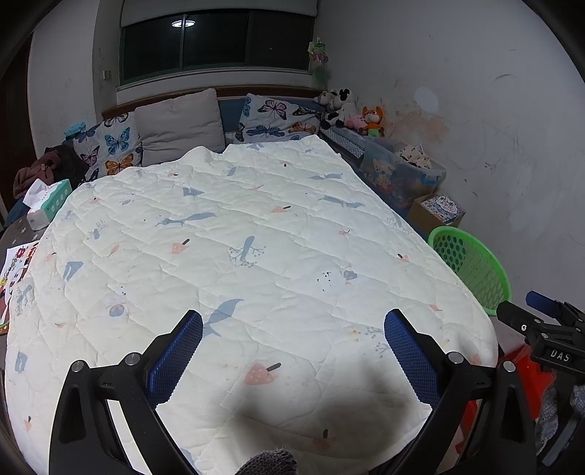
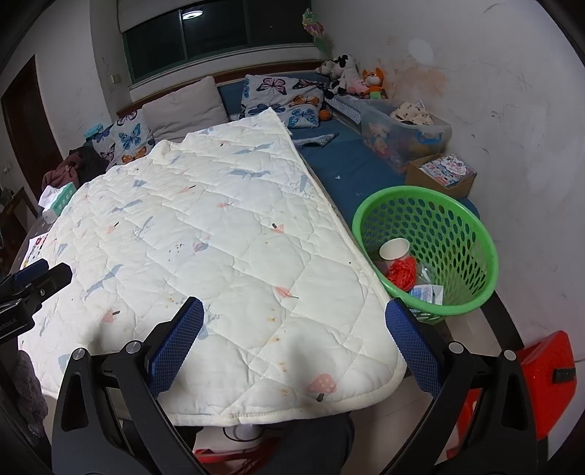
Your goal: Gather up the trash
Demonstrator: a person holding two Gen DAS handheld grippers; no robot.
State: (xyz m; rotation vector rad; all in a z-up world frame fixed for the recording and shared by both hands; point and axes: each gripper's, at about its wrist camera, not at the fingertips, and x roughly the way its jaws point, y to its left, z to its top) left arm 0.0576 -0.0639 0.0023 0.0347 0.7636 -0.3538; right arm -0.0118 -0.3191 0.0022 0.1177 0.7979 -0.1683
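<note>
A white quilt (image 2: pixel 204 234) covers the bed (image 2: pixel 351 164) — pillows (image 1: pixel 179 124) at its head. A green basket (image 2: pixel 471 234) stands at the quilt's right edge. Both grippers — left (image 1: pixel 292 360), right (image 2: pixel 294 356) — gape empty.

A dark window (image 1: pixel 219 44) reflects a round ceiling lamp (image 1: pixel 182 23) above a bed (image 2: pixel 351 160) with butterfly pillows (image 1: pixel 281 118), beside a scuffed white wall (image 1: pixel 493 109).

Each black plastic claw, left (image 1: pixel 293 327) and right (image 2: pixel 294 314), is fitted with blue textured finger pads (image 1: pixel 411 356) and silver screws (image 1: pixel 454 357); "DAS" is printed in white on one.
</note>
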